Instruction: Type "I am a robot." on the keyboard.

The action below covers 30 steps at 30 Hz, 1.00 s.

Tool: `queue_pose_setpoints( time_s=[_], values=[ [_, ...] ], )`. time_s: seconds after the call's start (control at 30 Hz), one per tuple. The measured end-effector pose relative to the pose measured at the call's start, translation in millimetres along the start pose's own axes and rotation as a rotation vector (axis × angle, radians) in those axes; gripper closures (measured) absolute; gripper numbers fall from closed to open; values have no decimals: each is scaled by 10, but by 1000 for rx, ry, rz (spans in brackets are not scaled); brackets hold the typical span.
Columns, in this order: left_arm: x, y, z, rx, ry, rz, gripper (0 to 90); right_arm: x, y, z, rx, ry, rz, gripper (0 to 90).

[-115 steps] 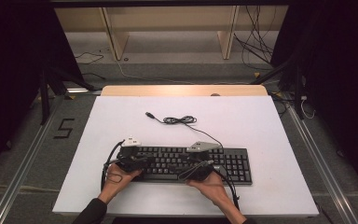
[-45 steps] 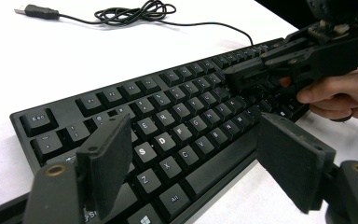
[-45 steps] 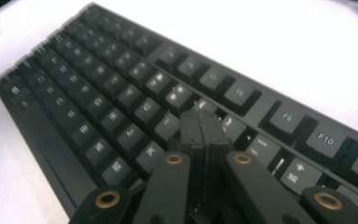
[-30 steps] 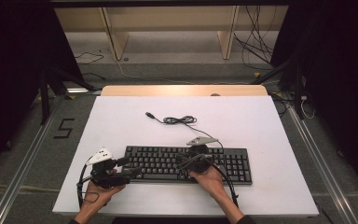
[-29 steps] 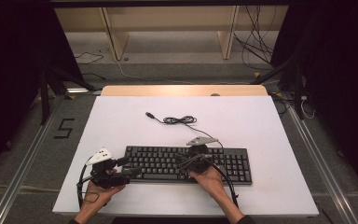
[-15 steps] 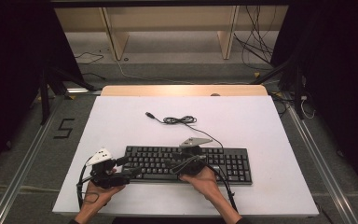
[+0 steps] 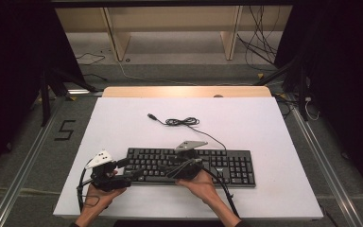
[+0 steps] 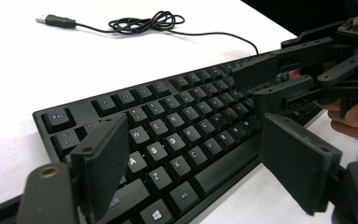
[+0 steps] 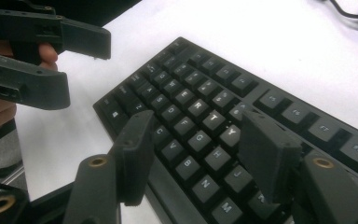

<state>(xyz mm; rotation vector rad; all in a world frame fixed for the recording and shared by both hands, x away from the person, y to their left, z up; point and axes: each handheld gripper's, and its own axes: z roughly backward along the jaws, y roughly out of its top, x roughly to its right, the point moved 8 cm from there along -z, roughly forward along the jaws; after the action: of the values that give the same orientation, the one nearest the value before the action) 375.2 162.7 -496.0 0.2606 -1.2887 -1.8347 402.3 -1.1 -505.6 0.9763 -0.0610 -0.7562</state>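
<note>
1. White surface [image 7: 123, 123] stands in a dark room, with grey floor and wooden shelf legs behind it; the black keyboard [image 7: 227, 163] lies near the person's edge, parallel to it.
2. Compared with a second ago, the right tool [image 7: 170, 171] has slid a little to the left along the keyboard, and its jaws have just been opening. In the right gripper view they stand wide apart over the letter keys, and nothing is between them.
3. The left tool [image 7: 130, 169] is in the same place at the left end of the keyboard. Its jaws are also apart, with only keys seen between them, so it holds nothing.
4. My judgement: the keyboard is now released and rests free, so a new grip or a push must come next.
5. Behind the keyboard, its cable [image 7: 183, 122] lies in a small coil with the USB plug [image 7: 151, 116] pointing left, well apart from both tools.
6. Nothing else is on the surface. The two tools are close to each other, so they could collide.
</note>
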Motion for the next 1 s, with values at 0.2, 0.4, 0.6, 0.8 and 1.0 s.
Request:
queue_pose_setpoints(
  time_s=[0.2,0.4,0.6,0.8,1.0],
  values=[
    [-18,-1,28,5,8,-2,233,-45,5,-46,-3,10,6,460],
    [-14,0,29,8,7,-4,232,-83,-4,-84,-11,15,19,538],
    [-15,3,31,10,8,-5,232,-109,-29,-115,-23,14,33,680],
    [-16,2,31,11,8,-5,232,-114,-53,-145,-33,3,51,830],
    [-21,0,31,9,9,-6,232,-109,-99,-176,-58,-8,58,900]
  ],
)
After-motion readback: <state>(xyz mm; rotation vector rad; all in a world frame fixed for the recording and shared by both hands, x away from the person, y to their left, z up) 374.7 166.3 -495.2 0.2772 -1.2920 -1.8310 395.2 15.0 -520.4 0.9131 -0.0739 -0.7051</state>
